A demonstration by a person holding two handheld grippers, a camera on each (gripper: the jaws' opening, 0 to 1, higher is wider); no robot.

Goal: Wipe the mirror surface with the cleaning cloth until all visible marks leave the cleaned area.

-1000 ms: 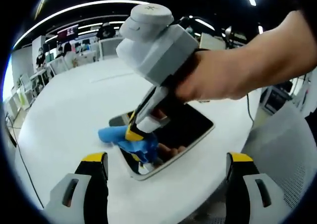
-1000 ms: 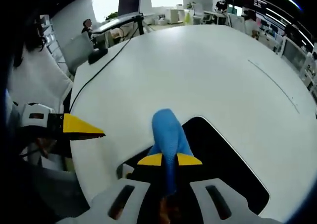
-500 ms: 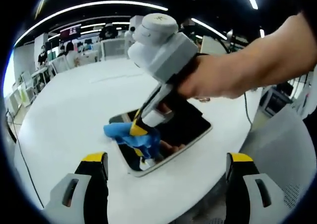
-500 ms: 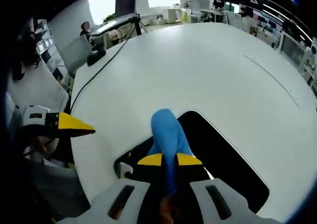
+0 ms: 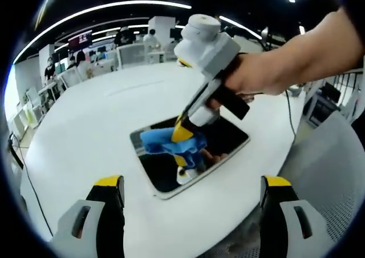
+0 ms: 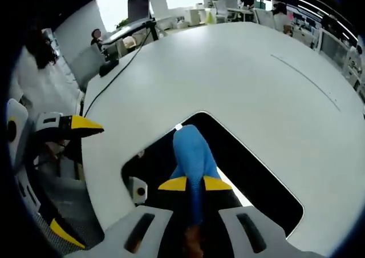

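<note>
Office desks and ceiling lights ring a round white counter where the mirror lies flat. The right gripper, jaws closed on the blue cleaning cloth, presses it onto the glass mid-wipe. The left gripper hovers wide open, holding nothing; next, I judge, sweep the cloth across the uncovered glass.

- one mirror, flat on the table, dark glass with a pale frame
- one cleaning cloth, blue, bunched up on the mirror
- one white table, round-ish
- two grippers total: the right gripper pinching the cloth, and the left gripper with its jaws spread wide apart
- one hand visible, wrapped round the right gripper's handle
- one black cable trailing across the table edge
</note>
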